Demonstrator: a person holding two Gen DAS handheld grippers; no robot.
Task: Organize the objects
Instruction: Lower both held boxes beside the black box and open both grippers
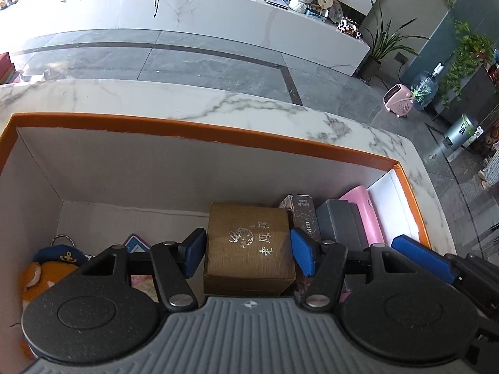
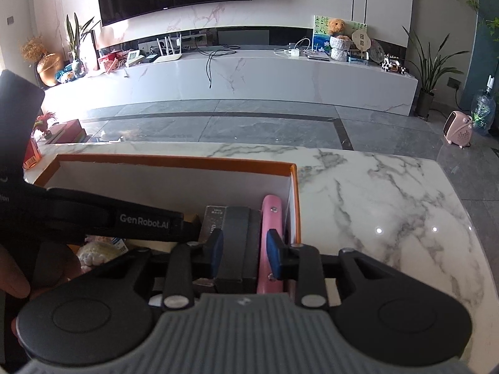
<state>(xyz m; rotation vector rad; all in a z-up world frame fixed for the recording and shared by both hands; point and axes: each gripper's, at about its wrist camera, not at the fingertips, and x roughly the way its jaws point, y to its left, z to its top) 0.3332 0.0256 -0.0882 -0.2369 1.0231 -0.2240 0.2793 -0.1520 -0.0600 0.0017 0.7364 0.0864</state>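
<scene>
1. Through the left wrist camera, we are seeing the left gripper [image 1: 248, 251] inside the orange-rimmed box [image 1: 218, 132] on the marble desk [image 1: 193, 101], its pads clamping the brown box [image 1: 249, 249].
2. Through the right wrist camera, we are seeing the right gripper [image 2: 244, 254] straddling the dark grey case [image 2: 238, 240] beside the pink case [image 2: 270, 218]; whether its pads are pressing, we cannot tell.

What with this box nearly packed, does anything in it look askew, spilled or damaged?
Nothing spilled or askew: the brown box, patterned carton, grey case and pink case stand in a neat row. Only a small dark crack-like mark low on the left wall of the orange-rimmed box looks odd.
</scene>
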